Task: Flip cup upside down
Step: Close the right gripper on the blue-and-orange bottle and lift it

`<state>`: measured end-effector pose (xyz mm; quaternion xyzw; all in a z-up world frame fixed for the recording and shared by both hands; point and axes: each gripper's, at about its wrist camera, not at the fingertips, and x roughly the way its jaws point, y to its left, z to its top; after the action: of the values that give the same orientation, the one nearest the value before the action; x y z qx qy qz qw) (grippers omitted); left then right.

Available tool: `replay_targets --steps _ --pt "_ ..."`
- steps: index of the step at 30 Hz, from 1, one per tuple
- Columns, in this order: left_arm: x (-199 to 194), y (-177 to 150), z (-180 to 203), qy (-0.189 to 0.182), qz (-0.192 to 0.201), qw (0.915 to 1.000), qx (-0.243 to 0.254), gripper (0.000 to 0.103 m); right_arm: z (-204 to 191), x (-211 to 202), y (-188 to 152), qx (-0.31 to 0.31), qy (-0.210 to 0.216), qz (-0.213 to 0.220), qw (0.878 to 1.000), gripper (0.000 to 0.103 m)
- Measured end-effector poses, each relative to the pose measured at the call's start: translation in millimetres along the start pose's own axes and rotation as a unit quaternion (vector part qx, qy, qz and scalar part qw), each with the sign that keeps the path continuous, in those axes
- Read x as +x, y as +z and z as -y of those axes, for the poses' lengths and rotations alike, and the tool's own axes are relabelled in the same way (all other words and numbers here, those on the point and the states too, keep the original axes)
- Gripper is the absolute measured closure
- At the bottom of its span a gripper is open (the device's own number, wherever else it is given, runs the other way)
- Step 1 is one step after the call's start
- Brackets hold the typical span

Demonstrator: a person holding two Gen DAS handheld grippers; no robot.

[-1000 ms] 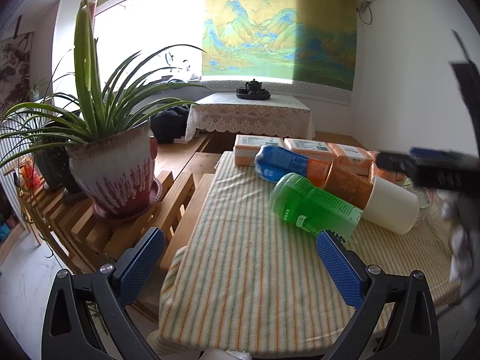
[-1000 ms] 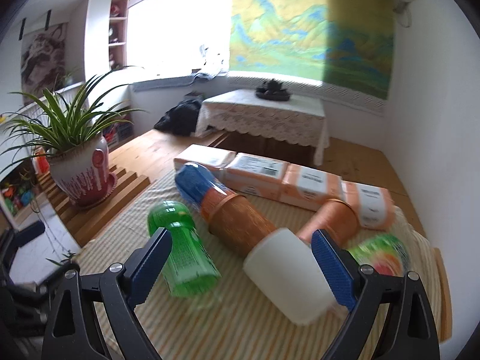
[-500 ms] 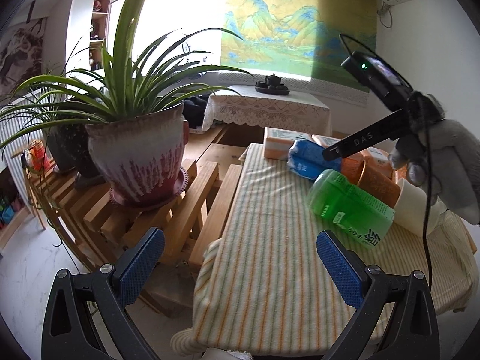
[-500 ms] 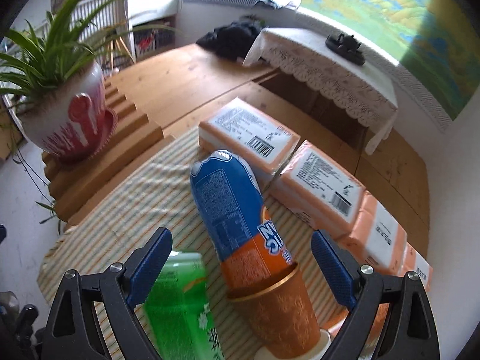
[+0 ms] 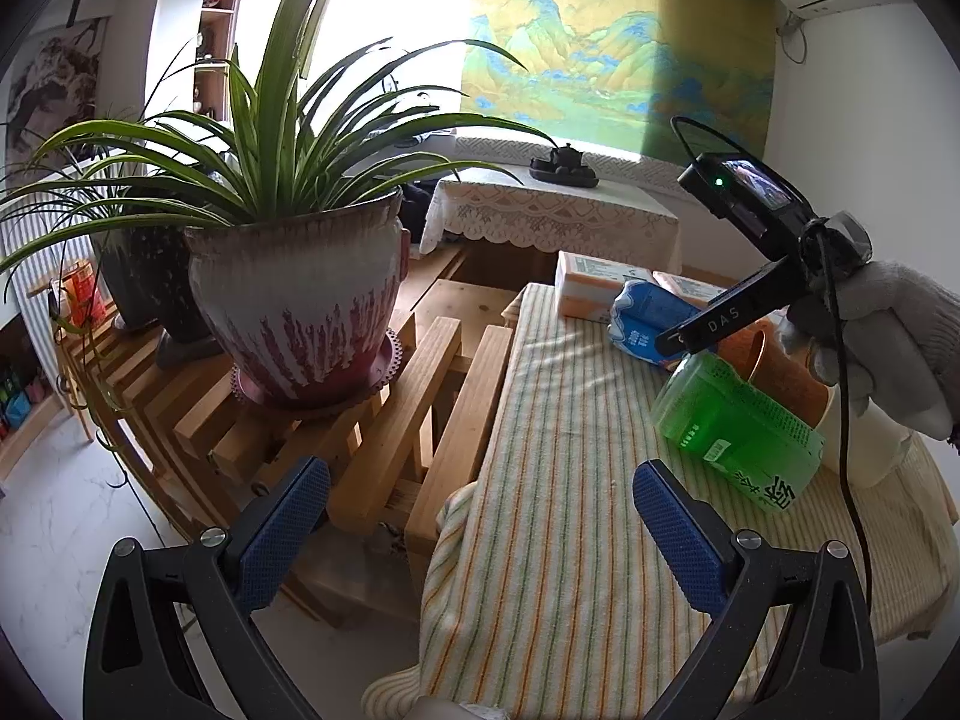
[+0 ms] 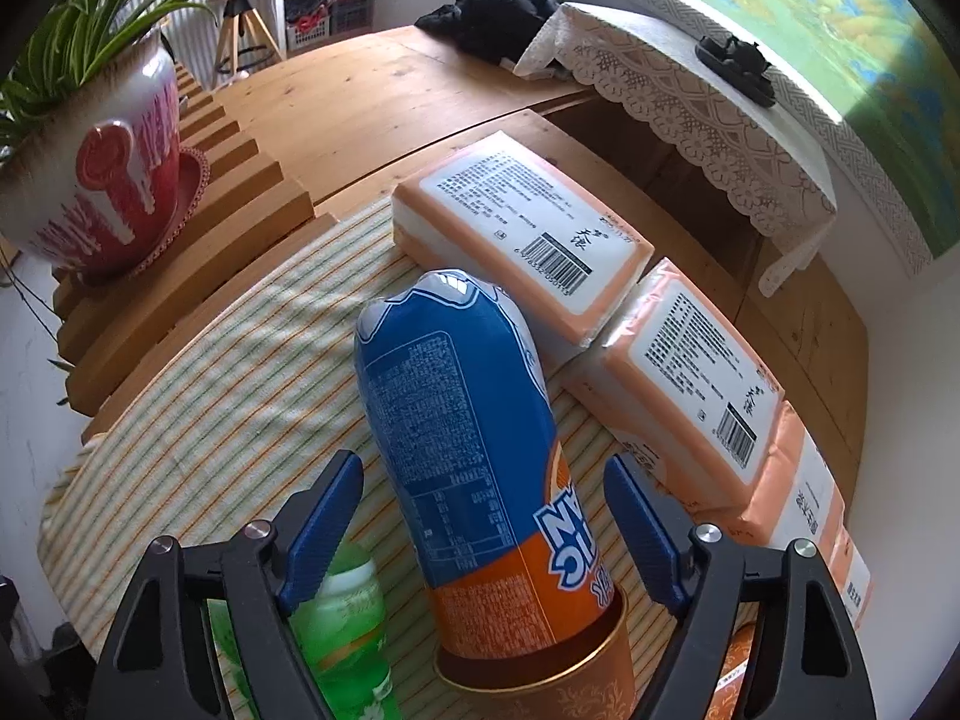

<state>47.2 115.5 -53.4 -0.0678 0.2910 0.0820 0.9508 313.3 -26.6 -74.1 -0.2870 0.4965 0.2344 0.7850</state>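
A brown paper cup point(image 6: 540, 690) lies on its side on the striped tablecloth point(image 6: 198, 396), its mouth around the orange end of a blue-and-orange bottle point(image 6: 456, 420). My right gripper point(image 6: 486, 516) hovers open just above that bottle, one finger on each side of it, touching nothing. In the left wrist view the same cup point(image 5: 774, 366) lies behind a green bottle point(image 5: 738, 426). A gloved hand point(image 5: 894, 336) holds the right gripper over them. My left gripper point(image 5: 480, 510) is open and empty above the table's near left corner.
A potted plant point(image 5: 300, 312) stands on a wooden slatted rack point(image 5: 420, 396) left of the table. Several orange tissue packs point(image 6: 522, 228) line the table's far edge. A white cup point(image 5: 870, 456) lies behind the green bottle point(image 6: 342, 618). A lace-covered low table point(image 5: 552, 210) stands farther back.
The right gripper has moved forward and down over the blue-and-orange bottle and the cup. The left gripper has drawn back to the left, toward the plant. Both stay open.
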Motion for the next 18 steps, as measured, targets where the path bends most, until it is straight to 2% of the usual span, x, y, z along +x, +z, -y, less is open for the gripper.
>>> replay_targets --steps 2,12,18 --pt "1.5 0.6 -1.0 0.001 0.0 1.0 -0.002 0.0 -1.4 2.5 0.9 -0.008 -0.004 -0.003 1.0 0.04" --pt "1.4 0.5 -3.3 0.004 0.002 1.0 -0.004 0.0 -13.4 -7.2 6.9 -0.043 -0.02 0.021 0.999 0.044" --pt "-1.9 -0.7 -3.8 0.008 0.004 1.0 -0.004 0.0 -22.3 -17.5 13.0 -0.047 -0.011 0.037 0.998 0.047"
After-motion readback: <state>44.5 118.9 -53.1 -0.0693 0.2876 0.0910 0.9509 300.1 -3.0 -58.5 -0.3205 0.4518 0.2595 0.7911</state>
